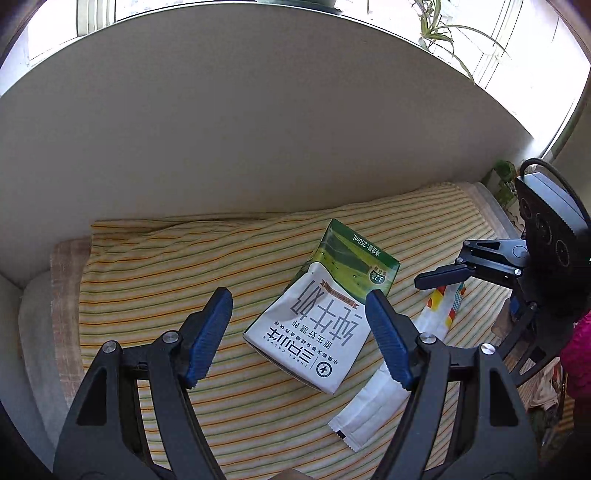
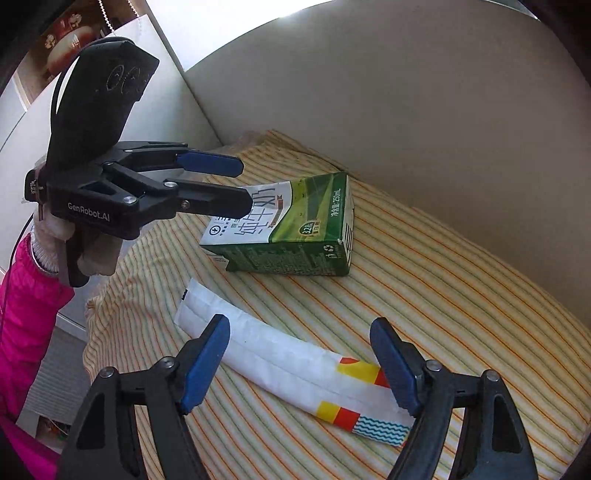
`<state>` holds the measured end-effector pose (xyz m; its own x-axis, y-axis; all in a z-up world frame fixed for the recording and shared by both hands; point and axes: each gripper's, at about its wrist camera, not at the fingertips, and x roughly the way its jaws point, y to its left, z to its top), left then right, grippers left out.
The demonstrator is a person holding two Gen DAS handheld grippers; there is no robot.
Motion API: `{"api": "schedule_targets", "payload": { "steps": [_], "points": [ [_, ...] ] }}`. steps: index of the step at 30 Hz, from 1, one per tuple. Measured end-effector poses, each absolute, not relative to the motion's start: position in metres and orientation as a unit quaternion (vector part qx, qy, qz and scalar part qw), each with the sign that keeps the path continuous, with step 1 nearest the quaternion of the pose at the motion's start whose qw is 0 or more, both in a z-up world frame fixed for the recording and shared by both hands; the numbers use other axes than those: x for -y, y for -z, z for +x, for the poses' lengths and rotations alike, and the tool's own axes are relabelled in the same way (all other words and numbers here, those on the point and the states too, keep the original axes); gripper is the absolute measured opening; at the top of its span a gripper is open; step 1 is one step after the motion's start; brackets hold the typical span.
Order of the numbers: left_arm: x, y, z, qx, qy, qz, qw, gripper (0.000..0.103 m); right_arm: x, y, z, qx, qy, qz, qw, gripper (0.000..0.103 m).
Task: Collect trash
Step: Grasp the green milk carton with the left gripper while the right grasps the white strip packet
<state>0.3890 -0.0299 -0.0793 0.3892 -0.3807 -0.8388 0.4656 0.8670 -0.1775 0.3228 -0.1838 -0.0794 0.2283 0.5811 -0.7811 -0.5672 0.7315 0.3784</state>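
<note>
A green and white milk carton (image 1: 325,314) lies on its side on a striped cushion (image 1: 166,280). A flat white paper wrapper (image 1: 384,391) with red, yellow and blue print at one end lies beside it. My left gripper (image 1: 299,306) is open and empty, hovering above the carton's near end. In the right wrist view the carton (image 2: 295,229) lies further off and the wrapper (image 2: 295,365) lies between the fingers of my right gripper (image 2: 301,334), which is open and empty just above it. The left gripper (image 2: 243,184) also shows there, over the carton.
A white wall (image 1: 258,147) runs behind the cushion. A window sill with a plant (image 1: 439,26) is above it. The right gripper (image 1: 436,277) shows at the right in the left wrist view. A white cabinet side (image 2: 177,74) stands left of the cushion.
</note>
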Motion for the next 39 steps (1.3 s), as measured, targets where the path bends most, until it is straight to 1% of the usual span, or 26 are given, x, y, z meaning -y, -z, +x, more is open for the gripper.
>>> {"api": "schedule_targets", "payload": {
  "steps": [4,8,12,17,21,23,25,26,34,39],
  "points": [
    [0.033,0.084,0.390,-0.494,0.262,0.043,0.828,0.077,0.175,0.090,0.325,-0.521,-0.376,0.004,0.766,0.081],
    [0.039,0.087,0.388,-0.495,0.267,0.052,0.825,0.077,0.170,0.088,0.313,-0.527,-0.393,-0.008,0.754,0.081],
    [0.058,0.089,0.386,-0.492,0.264,0.088,0.825,0.077,0.163,0.088,0.292,-0.528,-0.396,-0.057,0.749,0.081],
    [0.081,0.087,0.387,-0.484,0.258,0.132,0.825,0.077,0.152,0.088,0.278,-0.521,-0.363,-0.114,0.764,0.075],
    [0.095,0.086,0.384,-0.481,0.265,0.166,0.819,0.077,0.155,0.087,0.276,-0.518,-0.358,-0.112,0.769,0.069],
    [0.103,0.088,0.380,-0.480,0.275,0.186,0.812,0.077,0.161,0.087,0.275,-0.519,-0.359,-0.105,0.769,0.069],
    [0.108,0.090,0.379,-0.481,0.278,0.204,0.806,0.084,0.168,0.086,0.276,-0.519,-0.362,-0.098,0.768,0.069],
    [0.110,0.091,0.379,-0.482,0.276,0.208,0.805,0.086,0.171,0.086,0.277,-0.520,-0.362,-0.095,0.768,0.069],
    [0.095,0.094,0.383,-0.511,0.294,0.160,0.792,0.086,0.172,0.086,0.277,-0.519,-0.362,-0.091,0.769,0.069],
    [0.094,0.099,0.380,-0.506,0.276,0.172,0.799,0.086,0.171,0.086,0.277,-0.517,-0.360,-0.097,0.771,0.069]
  ]
}}
